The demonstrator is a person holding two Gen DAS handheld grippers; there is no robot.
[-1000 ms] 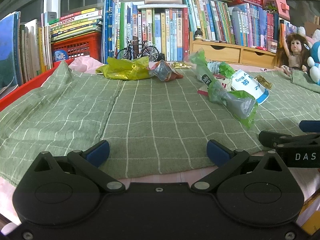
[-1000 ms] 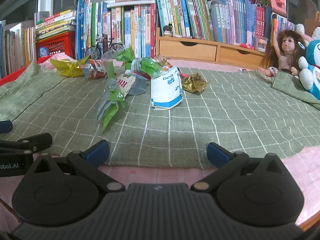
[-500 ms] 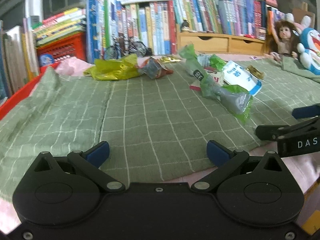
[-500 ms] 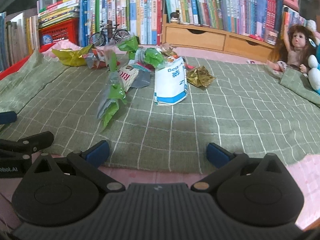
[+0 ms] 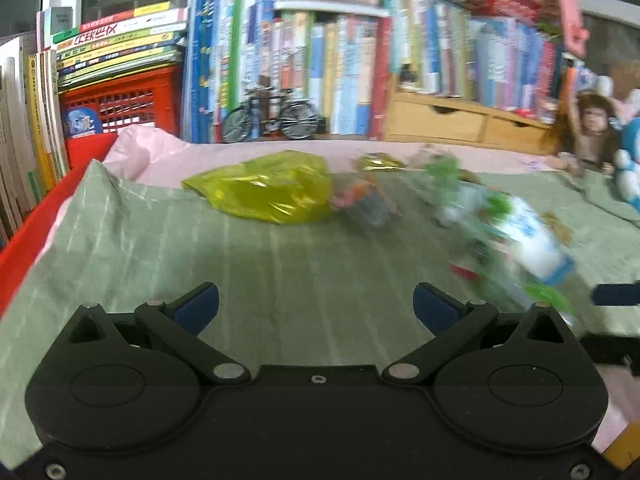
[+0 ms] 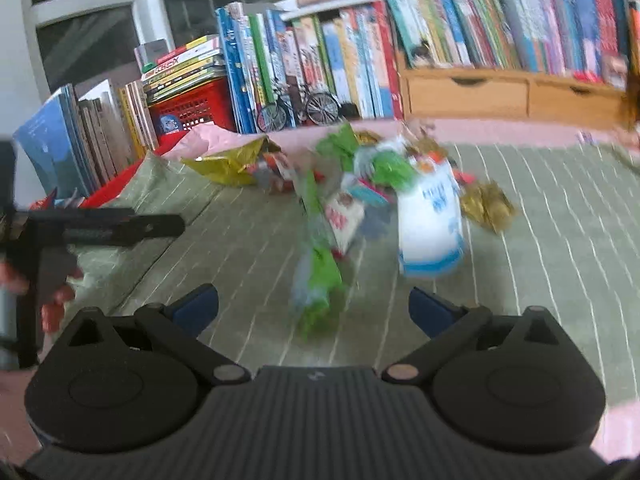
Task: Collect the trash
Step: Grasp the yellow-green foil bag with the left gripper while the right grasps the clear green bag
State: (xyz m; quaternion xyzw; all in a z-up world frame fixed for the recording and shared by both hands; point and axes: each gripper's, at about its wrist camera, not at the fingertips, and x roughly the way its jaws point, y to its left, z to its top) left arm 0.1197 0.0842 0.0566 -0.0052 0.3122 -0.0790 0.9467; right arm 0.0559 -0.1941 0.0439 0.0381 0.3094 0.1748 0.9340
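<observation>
Crumpled wrappers lie on a green checked cloth (image 5: 256,280). In the left wrist view a yellow-green bag (image 5: 268,192) sits ahead of my open left gripper (image 5: 316,306), with a white and blue packet (image 5: 536,240) to the right. In the right wrist view my open right gripper (image 6: 314,306) hovers just short of a long green wrapper (image 6: 320,276); the white and blue packet (image 6: 430,224) and a gold foil ball (image 6: 486,204) lie beyond. Nothing sits between either gripper's fingers. Both views are motion-blurred.
Rows of books (image 5: 320,72), a red crate (image 5: 120,100), a toy bicycle (image 5: 272,118) and wooden drawers (image 5: 448,124) line the back. A doll (image 5: 592,128) sits at the far right. A red tray edge (image 5: 24,240) runs along the left.
Both grippers have moved forward over the cloth toward the trash and stay open. The left gripper now shows at the left of the right wrist view, held by a hand.
</observation>
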